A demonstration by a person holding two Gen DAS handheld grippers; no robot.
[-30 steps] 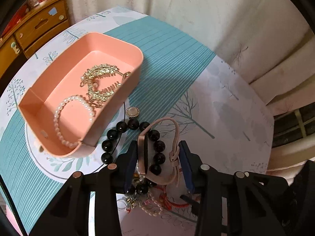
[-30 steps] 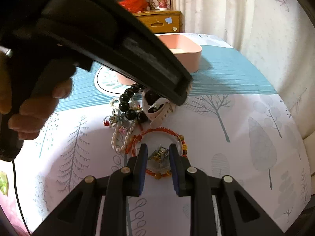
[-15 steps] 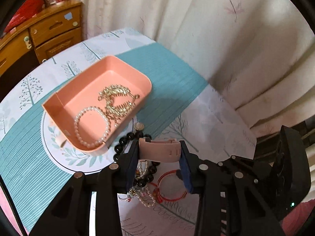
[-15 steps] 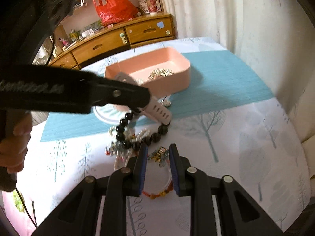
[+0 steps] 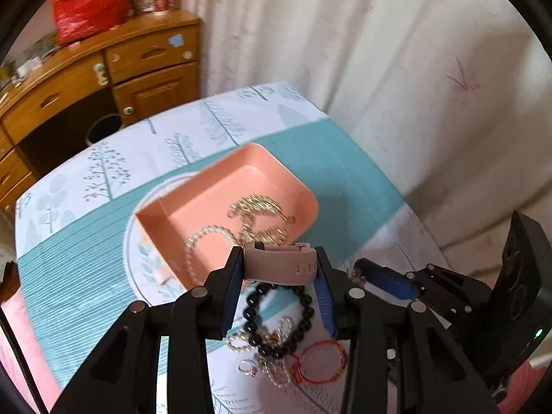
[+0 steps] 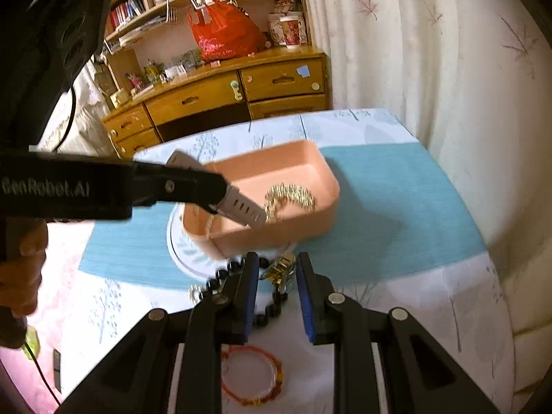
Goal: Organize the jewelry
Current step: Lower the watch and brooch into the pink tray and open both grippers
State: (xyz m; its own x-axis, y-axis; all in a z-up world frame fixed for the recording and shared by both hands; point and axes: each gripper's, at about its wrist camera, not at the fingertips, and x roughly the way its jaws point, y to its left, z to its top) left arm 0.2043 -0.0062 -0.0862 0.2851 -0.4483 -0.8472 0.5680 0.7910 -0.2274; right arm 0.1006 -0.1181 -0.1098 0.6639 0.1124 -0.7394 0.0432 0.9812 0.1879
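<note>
My left gripper (image 5: 278,270) is shut on a pink watch strap (image 5: 281,265) and holds it in the air by the near edge of the pink tray (image 5: 214,203). From the right wrist view the strap (image 6: 241,210) hangs over the tray (image 6: 293,231). The tray holds a gold necklace (image 5: 258,207) and a pearl bracelet (image 5: 203,238). My right gripper (image 6: 277,274) is shut on a small gold piece (image 6: 281,269), lifted above the table. A black bead bracelet (image 5: 276,317) and a red cord bracelet (image 5: 322,362) lie on the cloth below.
A tablecloth with teal band (image 5: 345,179) covers the table. A curtain (image 5: 379,69) hangs along the right edge. A wooden dresser (image 6: 220,100) stands beyond the far edge. A small heap of pearl strands and a ring (image 5: 262,365) lies near the beads.
Both grippers have risen and moved toward the tray. The left one has carried the watch strap up off the pile; the right one has lifted the gold piece away from the red bracelet.
</note>
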